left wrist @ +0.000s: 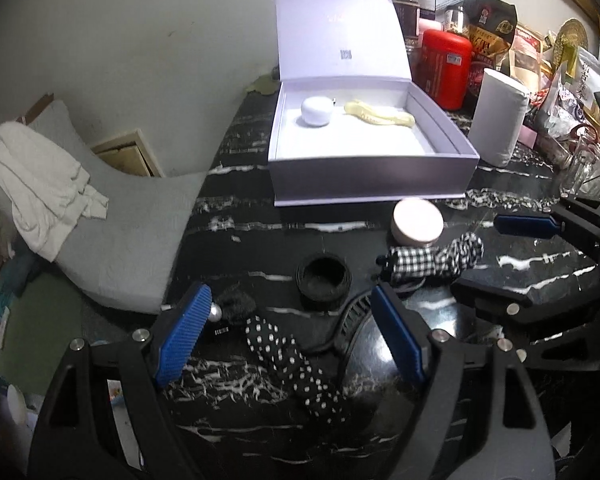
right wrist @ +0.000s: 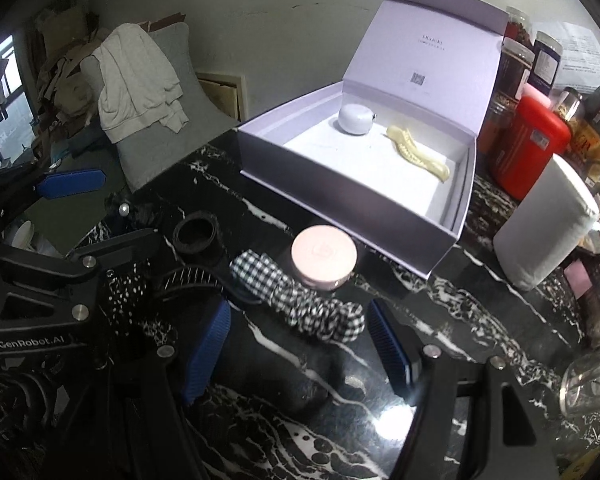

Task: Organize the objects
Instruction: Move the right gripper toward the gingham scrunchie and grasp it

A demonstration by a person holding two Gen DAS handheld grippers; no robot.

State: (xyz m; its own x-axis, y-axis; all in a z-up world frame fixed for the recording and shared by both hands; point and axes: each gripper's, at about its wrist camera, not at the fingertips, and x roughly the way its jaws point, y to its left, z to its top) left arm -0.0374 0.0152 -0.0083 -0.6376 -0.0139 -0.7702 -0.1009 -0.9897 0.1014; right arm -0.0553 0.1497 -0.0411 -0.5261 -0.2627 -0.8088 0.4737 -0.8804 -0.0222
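Both grippers spread, nothing held yet.
Your right gripper [right wrist: 298, 340] frames the gingham scrunchie [right wrist: 300, 304] on the worktop [right wrist: 480, 312]; lower squarely, pinch its bunched middle, carry to the box [right wrist: 352, 208].

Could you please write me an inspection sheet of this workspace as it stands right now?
Surface: black marble-pattern countertop, glossy.
Job's things: open lavender box holds a white round case and a cream hair claw. Outside it: pink round tin, checked scrunchie, polka-dot hair tie, black ring-shaped band, black comb clip.
Clutter: red canister, white paper roll, jars, snack bags and glassware at the back right.
Grippers: left gripper open over the polka-dot hair tie; right gripper open near the checked scrunchie.
Cables: nothing seen.
Surroundings: grey chair with white cloth; floor items.
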